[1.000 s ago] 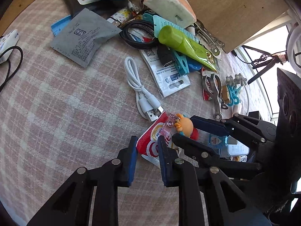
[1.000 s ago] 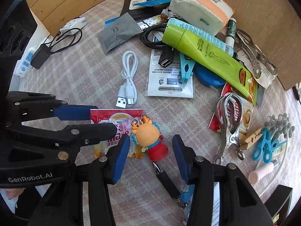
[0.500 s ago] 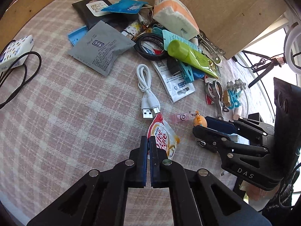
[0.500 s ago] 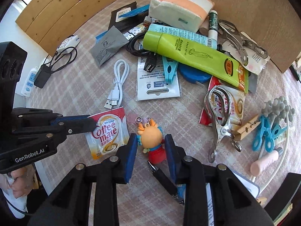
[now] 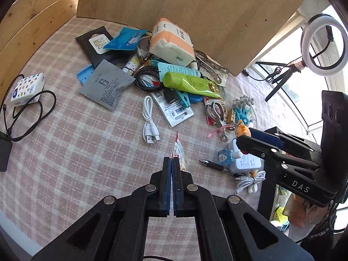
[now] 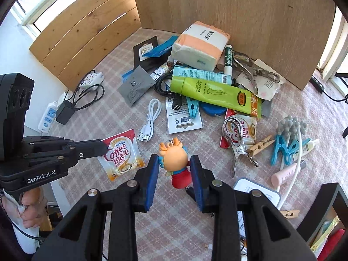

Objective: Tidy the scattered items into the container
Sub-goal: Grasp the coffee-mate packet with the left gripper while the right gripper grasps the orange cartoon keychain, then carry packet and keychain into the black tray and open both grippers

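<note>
Left wrist view: the left gripper [image 5: 172, 167] is clamped on the edge of a red-and-white Coffee-mate sachet [image 5: 178, 154], which stands edge-on at twelve o'clock, clear of the pink checked tablecloth [image 5: 76, 141], likely for carrying.

Right wrist view: the right gripper [image 6: 174, 169] is clamped on an orange crab-like toy keychain [image 6: 175, 161], clear of the clutter at twelve o'clock. No container is visible.

ring light [image 5: 323, 44] on tripod by window | power strip [image 6: 47, 119] off table's edge | wooden boards [image 6: 239, 10] behind
</note>
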### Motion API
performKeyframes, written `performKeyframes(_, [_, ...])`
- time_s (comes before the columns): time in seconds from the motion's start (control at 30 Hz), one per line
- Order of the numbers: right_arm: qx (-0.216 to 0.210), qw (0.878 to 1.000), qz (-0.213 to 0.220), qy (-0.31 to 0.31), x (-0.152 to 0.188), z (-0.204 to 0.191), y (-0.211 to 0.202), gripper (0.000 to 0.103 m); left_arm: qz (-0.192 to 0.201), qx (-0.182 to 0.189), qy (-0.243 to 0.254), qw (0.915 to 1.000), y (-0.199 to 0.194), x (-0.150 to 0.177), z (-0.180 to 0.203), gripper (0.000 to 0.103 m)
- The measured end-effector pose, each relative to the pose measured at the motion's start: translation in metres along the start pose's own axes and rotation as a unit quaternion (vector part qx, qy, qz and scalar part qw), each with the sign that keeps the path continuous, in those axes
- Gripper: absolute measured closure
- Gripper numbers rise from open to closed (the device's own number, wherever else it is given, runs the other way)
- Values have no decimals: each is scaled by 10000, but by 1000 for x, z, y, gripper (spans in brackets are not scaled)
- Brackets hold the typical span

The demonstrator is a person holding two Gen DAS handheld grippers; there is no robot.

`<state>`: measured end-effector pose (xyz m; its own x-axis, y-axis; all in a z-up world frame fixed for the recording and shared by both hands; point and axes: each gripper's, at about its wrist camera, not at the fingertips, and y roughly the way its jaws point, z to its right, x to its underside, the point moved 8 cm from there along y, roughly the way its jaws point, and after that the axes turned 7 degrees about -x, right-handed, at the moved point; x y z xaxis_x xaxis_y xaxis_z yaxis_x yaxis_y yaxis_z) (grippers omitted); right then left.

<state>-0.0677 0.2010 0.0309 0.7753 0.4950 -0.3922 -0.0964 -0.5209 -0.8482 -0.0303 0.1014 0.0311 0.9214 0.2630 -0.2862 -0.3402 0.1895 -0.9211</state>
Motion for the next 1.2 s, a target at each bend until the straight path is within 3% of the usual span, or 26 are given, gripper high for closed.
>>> performKeyframes(0.2, [399,9970,517,414,18,31,-67,74,45,355,684,9970,-9,-3,71,103])
performKeyframes(0.37, [1057,9855,824,1037,59,83,-128,74,-106,706,1405,9875,-5,12,152,103])
performKeyframes(0.57, [1783,9588,1068,1936,126,148,-193,74,-312,1150,2308,9657,-4,48,254,103])
performKeyframes(0.73, [2298,9283,1189,2671,186,195,-235,74,-407,1405,2876,9465,-7,84,324,102])
performKeyframes(0.8, [2405,9176,1209,2923,207,209,-247,73,-394,1490,3039,9402,-6,94,343,90])
performKeyframes(0.83, [2457,9141,1201,2994,216,214,-251,71,-418,1460,3083,9391,-4,97,348,66])
performKeyframes(0.87, [2520,9119,1173,3019,223,218,-254,71,-408,1448,3075,9396,-3,98,350,52])
performKeyframes(0.93, [2674,9045,1155,3116,233,224,-259,55,-331,1376,3054,9417,-3,96,348,55])
performKeyframes(0.97, [2693,9023,1198,3147,236,224,-262,53,-316,1336,3068,9418,-3,94,345,55])
performKeyframes(1.2, [2456,9171,1403,2809,213,201,-255,53,-177,1010,2733,9565,-2,65,291,56])
